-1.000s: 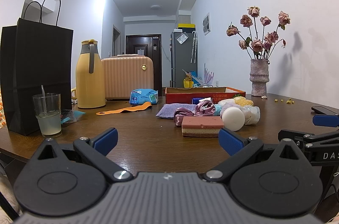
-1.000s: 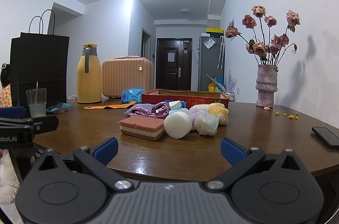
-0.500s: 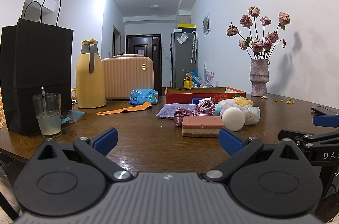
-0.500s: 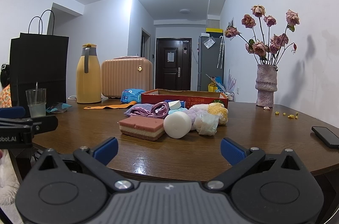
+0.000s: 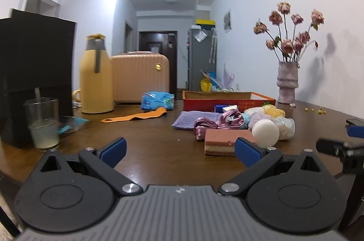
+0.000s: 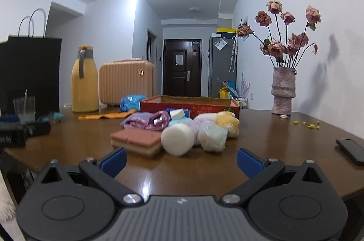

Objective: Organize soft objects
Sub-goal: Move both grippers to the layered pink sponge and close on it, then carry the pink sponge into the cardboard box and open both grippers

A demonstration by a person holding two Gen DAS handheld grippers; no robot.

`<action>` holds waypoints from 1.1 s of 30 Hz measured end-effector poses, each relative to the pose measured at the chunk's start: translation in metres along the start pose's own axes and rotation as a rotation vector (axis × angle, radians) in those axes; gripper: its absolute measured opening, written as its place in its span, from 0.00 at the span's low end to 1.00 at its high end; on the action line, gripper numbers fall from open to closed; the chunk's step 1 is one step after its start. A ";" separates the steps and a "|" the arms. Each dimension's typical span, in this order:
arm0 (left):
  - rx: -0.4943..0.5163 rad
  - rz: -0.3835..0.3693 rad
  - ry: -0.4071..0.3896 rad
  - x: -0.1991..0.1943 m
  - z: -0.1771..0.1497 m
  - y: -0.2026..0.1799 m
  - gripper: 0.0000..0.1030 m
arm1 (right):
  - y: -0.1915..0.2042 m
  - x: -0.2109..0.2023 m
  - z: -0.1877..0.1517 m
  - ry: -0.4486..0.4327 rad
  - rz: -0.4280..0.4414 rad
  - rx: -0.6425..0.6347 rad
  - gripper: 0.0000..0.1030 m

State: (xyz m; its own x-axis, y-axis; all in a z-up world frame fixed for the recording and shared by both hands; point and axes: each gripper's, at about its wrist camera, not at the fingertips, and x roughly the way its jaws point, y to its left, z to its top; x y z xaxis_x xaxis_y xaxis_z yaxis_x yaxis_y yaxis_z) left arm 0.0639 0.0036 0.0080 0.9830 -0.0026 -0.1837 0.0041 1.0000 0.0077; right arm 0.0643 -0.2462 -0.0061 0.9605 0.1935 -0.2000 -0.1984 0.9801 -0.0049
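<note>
A pile of soft things lies mid-table: a pink layered sponge (image 6: 136,142) (image 5: 224,142), a white round puff (image 6: 177,142) (image 5: 265,133), a bagged pale puff (image 6: 212,137), a yellow and lilac plush (image 6: 224,121), a purple cloth (image 5: 193,119) and a shiny pink scrunchie (image 5: 216,124). Behind them stands a red cardboard box (image 6: 188,105) (image 5: 227,99). My left gripper (image 5: 179,147) is open near the table's front, left of the sponge. My right gripper (image 6: 180,160) is open, just in front of the sponge and puff. Neither holds anything.
A black paper bag (image 5: 34,72), a glass with a drink (image 5: 42,122), a yellow thermos (image 5: 96,74) and a pink case (image 5: 140,79) stand at the left and back. A vase of dried roses (image 6: 282,90) stands back right. A phone (image 6: 351,151) lies near the right edge.
Both grippers have moved forward over the table toward the pile, so the sponge and puff look closer. Both stay open.
</note>
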 end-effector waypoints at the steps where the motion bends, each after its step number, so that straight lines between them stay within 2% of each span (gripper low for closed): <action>1: 0.000 -0.017 0.008 0.010 0.002 0.000 1.00 | -0.002 0.008 0.003 -0.005 0.012 0.025 1.00; 6: -0.081 -0.059 0.124 0.072 0.021 0.006 1.00 | 0.000 0.056 0.020 0.034 0.072 0.103 1.00; 10: -0.125 -0.126 0.154 0.116 0.032 0.009 0.96 | 0.006 0.105 0.029 0.179 0.111 0.178 0.96; 12: -0.141 -0.168 0.195 0.139 0.036 0.009 0.89 | 0.004 0.124 0.029 0.225 0.158 0.274 0.74; 14: -0.174 -0.206 0.263 0.163 0.036 0.011 0.76 | 0.004 0.143 0.027 0.275 0.194 0.345 0.66; 15: -0.192 -0.225 0.298 0.174 0.034 0.012 0.73 | 0.004 0.150 0.026 0.292 0.200 0.364 0.63; 16: -0.212 -0.249 0.324 0.183 0.032 0.013 0.69 | 0.005 0.158 0.024 0.299 0.203 0.375 0.62; 18: -0.266 -0.317 0.380 0.199 0.027 0.018 0.58 | 0.008 0.169 0.022 0.297 0.210 0.373 0.52; 19: -0.285 -0.336 0.407 0.205 0.024 0.018 0.46 | 0.010 0.174 0.021 0.301 0.215 0.373 0.49; 20: -0.301 -0.345 0.435 0.209 0.021 0.018 0.36 | 0.011 0.179 0.020 0.311 0.223 0.380 0.42; 24: -0.338 -0.337 0.470 0.191 0.018 0.022 0.34 | 0.008 0.184 0.018 0.342 0.234 0.406 0.30; 25: -0.344 -0.349 0.475 0.183 0.020 0.023 0.35 | 0.006 0.182 0.020 0.350 0.241 0.411 0.30; 26: -0.340 -0.365 0.465 0.175 0.020 0.024 0.42 | 0.004 0.176 0.022 0.346 0.252 0.417 0.30; 28: -0.327 -0.348 0.449 0.167 0.021 0.026 0.55 | -0.001 0.167 0.023 0.325 0.271 0.406 0.31; 31: -0.319 -0.323 0.454 0.171 0.020 0.026 0.54 | -0.001 0.167 0.022 0.335 0.262 0.362 0.31; 33: -0.343 -0.334 0.474 0.175 0.018 0.027 0.49 | -0.001 0.173 0.019 0.353 0.266 0.375 0.31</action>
State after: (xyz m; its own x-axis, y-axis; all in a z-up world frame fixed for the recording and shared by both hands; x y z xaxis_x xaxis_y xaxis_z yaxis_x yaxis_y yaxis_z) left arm 0.2399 0.0295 -0.0061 0.7519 -0.3863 -0.5342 0.1579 0.8923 -0.4229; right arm 0.2339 -0.2131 -0.0223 0.7509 0.4718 -0.4622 -0.2796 0.8611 0.4247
